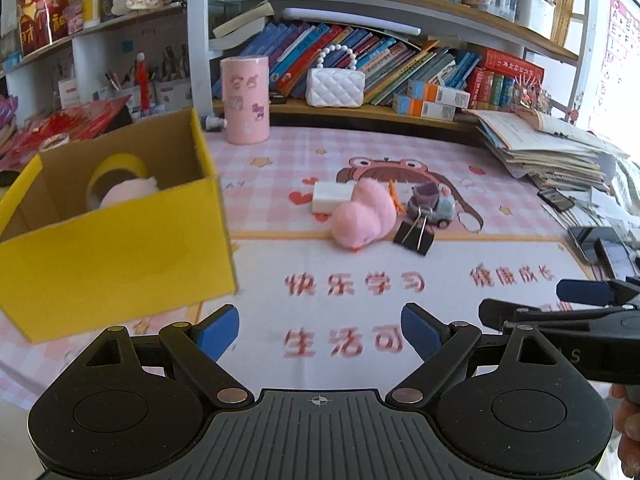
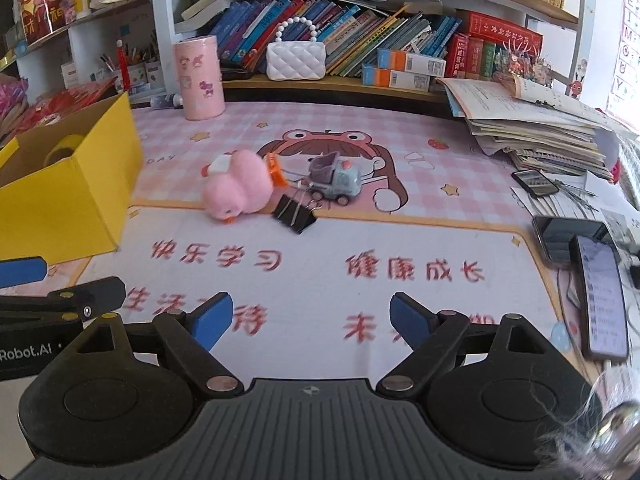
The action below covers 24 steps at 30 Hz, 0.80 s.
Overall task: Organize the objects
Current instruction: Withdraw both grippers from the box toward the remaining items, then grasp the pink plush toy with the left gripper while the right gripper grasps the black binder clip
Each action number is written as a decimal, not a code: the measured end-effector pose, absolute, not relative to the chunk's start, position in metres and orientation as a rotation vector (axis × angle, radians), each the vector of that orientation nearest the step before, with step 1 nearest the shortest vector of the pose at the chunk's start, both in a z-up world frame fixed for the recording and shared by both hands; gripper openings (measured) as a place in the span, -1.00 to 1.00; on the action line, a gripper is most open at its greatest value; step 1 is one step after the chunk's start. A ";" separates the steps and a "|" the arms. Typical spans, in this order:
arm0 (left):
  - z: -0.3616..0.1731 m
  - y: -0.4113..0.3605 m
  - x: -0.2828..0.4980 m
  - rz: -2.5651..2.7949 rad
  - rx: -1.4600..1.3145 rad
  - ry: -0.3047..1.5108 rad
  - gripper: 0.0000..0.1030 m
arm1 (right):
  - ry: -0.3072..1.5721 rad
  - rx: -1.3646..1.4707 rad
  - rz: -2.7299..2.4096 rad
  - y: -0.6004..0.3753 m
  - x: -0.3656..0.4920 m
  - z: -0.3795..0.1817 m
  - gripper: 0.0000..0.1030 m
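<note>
With both your left claw (image 1: 320, 332) and right claw (image 2: 312, 320) wide and empty, the pink plush (image 2: 236, 190) ahead touches the binder clip (image 2: 294, 214), so a careless grab could drag both.

Both wrist cameras look forward and down over the worktop (image 1: 360, 312) from close by, sharing the pink toy (image 1: 362, 212) and bookshelf (image 1: 360, 108) beyond.
</note>
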State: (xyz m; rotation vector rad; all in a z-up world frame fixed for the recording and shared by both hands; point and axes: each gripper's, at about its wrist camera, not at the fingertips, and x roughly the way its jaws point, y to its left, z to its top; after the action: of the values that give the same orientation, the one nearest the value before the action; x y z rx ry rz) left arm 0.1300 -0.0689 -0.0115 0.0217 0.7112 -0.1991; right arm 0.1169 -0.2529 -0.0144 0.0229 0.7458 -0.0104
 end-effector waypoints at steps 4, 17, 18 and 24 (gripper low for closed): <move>-0.009 -0.084 0.148 -0.194 0.019 0.705 0.73 | 0.748 0.017 0.031 -0.268 0.133 -0.017 0.45; -0.013 -0.129 0.234 -0.190 0.070 0.691 0.60 | 0.710 -0.074 0.224 -0.282 0.198 -0.036 0.07; -0.015 -0.133 0.241 -0.192 0.083 0.699 0.59 | 0.712 -0.078 0.235 -0.282 0.204 -0.038 0.06; -0.039 -0.150 0.273 -0.185 0.152 0.771 0.44 | 0.729 -0.107 0.293 -0.278 0.233 -0.054 0.00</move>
State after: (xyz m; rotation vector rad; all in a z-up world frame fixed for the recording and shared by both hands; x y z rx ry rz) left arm 0.2733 -0.1497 -0.0393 0.1516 0.7713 -0.1849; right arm 0.2331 -0.2781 -0.0541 -0.1073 0.7294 0.2933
